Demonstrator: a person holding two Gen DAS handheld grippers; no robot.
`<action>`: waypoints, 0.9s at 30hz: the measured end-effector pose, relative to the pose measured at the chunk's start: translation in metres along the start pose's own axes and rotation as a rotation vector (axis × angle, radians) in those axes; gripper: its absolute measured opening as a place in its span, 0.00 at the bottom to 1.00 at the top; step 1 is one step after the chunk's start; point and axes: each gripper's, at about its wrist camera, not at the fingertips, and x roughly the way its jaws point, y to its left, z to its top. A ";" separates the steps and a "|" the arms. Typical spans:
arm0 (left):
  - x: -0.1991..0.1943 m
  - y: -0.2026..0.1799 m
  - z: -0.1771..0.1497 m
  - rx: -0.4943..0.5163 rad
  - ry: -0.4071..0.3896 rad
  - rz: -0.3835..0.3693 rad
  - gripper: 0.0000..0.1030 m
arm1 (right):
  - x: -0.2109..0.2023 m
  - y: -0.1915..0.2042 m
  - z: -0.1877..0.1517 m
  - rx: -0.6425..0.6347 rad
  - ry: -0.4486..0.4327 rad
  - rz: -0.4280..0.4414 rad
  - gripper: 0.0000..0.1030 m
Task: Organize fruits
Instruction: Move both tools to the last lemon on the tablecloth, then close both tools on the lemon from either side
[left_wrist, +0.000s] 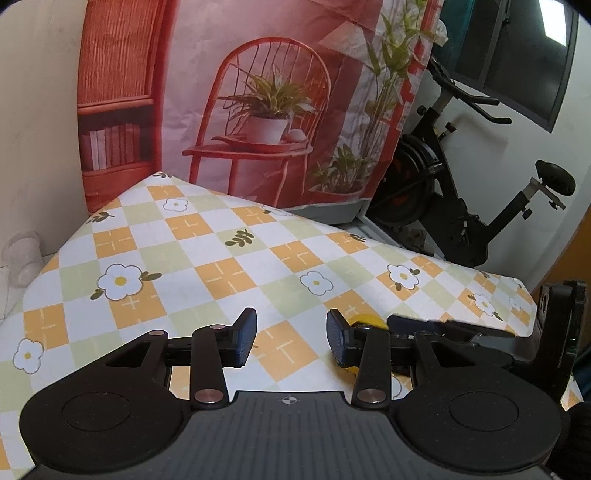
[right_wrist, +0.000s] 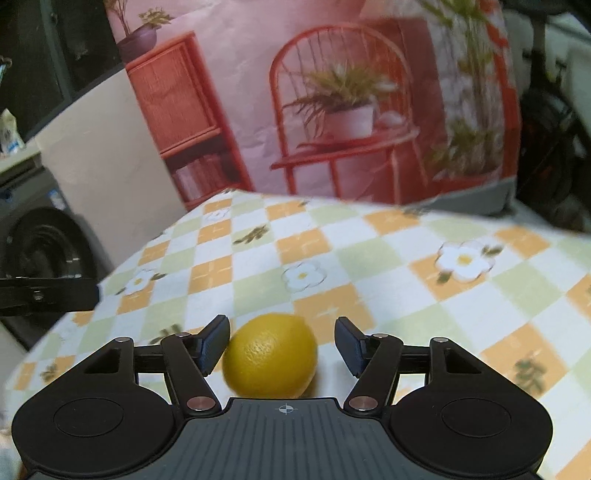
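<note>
Checkered tablecloth (right_wrist: 388, 258) w/ orange + pale green squares and little white daisies covers the table, and behind it hangs a printed backdrop (left_wrist: 258, 92) of a red chair w/ a potted plant. Exercise bike (left_wrist: 480, 192) parked off at 3 o'clock in the left wrist view.

Right gripper (right_wrist: 282, 345) has its jaws apart, w/ the lemon (right_wrist: 270, 354) sitting on the cloth between them. The left pad is right up against the lemon at 9 o'clock, maybe touching, can't tell for sure; the right pad is clearly off it at 3 o'clock. So not clamped.

Left gripper (left_wrist: 291, 339) is also spread, nothing between the pads but cloth. From its cam the lemon is just a yellow sliver peeking out behind the right-side finger, around 3 o'clock, w/ the other gripper's dark body beyond it.
</note>
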 end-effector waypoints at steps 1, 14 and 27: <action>0.001 0.000 0.000 -0.002 0.003 -0.003 0.43 | 0.000 0.000 -0.002 0.004 0.008 0.024 0.51; 0.022 -0.012 0.001 -0.036 0.080 -0.104 0.42 | -0.037 0.010 -0.037 -0.108 -0.046 0.057 0.49; 0.060 -0.043 -0.005 0.003 0.174 -0.209 0.41 | -0.045 0.025 -0.052 -0.195 -0.080 0.080 0.48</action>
